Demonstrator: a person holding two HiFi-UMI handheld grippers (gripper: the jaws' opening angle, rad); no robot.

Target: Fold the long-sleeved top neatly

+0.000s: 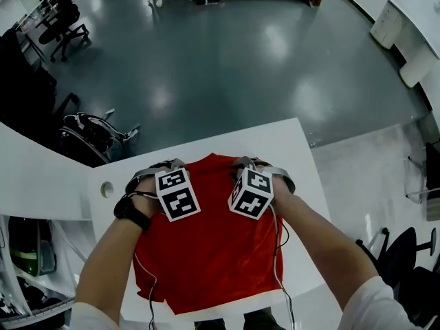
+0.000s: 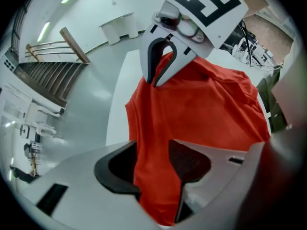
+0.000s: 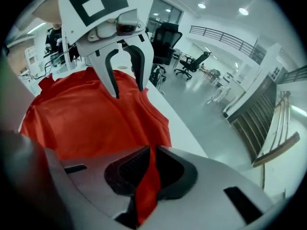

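A red long-sleeved top (image 1: 206,246) lies spread on the white table (image 1: 292,143), reaching from the near edge to my two grippers at its far end. My left gripper (image 1: 165,166) is shut on a thick bunch of the red cloth (image 2: 201,99), which fills the gap between its dark pads (image 2: 189,161). My right gripper (image 1: 251,162) pinches a thin fold of the top (image 3: 91,119) between its pads (image 3: 129,166). Each gripper shows in the other's view: the right gripper (image 2: 160,68) over the cloth, the left gripper (image 3: 125,73) likewise. They stand side by side, close together.
A round cable hole (image 1: 106,188) is in the table left of the top. Beyond the table's far edge the grey floor (image 1: 227,53) drops away. Office chairs (image 1: 65,16) stand at back left. Thin cables (image 1: 278,253) trail across the cloth from the grippers.
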